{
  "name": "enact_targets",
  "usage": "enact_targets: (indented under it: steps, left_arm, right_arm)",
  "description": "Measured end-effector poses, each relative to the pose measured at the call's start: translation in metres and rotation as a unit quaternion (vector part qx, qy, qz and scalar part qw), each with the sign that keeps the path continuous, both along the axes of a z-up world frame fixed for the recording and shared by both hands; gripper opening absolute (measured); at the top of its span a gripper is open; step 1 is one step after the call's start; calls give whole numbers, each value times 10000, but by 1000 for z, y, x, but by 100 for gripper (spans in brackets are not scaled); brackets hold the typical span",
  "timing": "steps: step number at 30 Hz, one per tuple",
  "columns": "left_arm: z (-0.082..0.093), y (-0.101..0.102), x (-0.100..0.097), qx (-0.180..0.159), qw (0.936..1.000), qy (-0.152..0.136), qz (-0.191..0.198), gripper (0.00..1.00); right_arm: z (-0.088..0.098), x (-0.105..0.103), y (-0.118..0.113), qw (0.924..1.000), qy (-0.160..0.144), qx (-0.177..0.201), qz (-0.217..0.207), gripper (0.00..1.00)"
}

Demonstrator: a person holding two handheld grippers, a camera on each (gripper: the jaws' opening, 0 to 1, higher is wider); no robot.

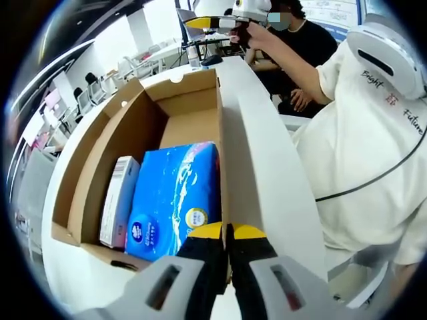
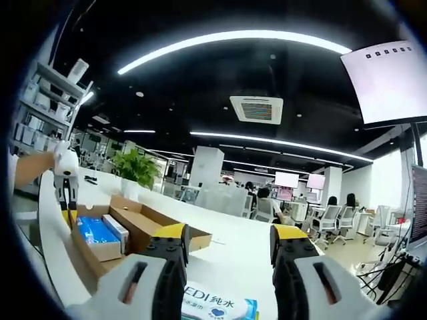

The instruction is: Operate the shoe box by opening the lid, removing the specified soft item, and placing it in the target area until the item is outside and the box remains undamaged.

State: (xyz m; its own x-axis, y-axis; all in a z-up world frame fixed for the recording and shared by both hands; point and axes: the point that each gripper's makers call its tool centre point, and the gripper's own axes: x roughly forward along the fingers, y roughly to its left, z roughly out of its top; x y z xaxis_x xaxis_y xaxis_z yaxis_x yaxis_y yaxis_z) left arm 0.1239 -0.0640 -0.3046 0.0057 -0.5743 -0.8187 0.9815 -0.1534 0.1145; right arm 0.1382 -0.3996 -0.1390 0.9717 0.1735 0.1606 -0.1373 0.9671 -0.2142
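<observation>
Open cardboard shoe box on white table, blue soft tissue pack lying inside

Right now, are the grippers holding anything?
The left gripper seems to pinch the box by its side wall's rim. The right gripper is open, holding nothing.

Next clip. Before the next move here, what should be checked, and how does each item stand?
1. Lid open: ok. The cardboard box has its flaps folded out.
2. Soft item reachable: ok. The blue tissue pack lies uncovered inside, beside a white carton.
3. Left tool ready to grasp: not ok. Its jaws are shut at the box's near wall.
4. Right tool free: ok. Its jaws are open above a wipes pack on the white table.
5. Box wall unpinched: cannot tell.
6. Target area marked: cannot tell.
</observation>
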Motion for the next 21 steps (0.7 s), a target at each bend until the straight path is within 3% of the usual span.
enact_targets:
  steps: [21]
  left_arm:
    - [0, 0, 0, 5, 10000, -7, -11, 1]
  right_arm:
    - [-3, 3, 17, 9996, 64, -80, 248, 50]
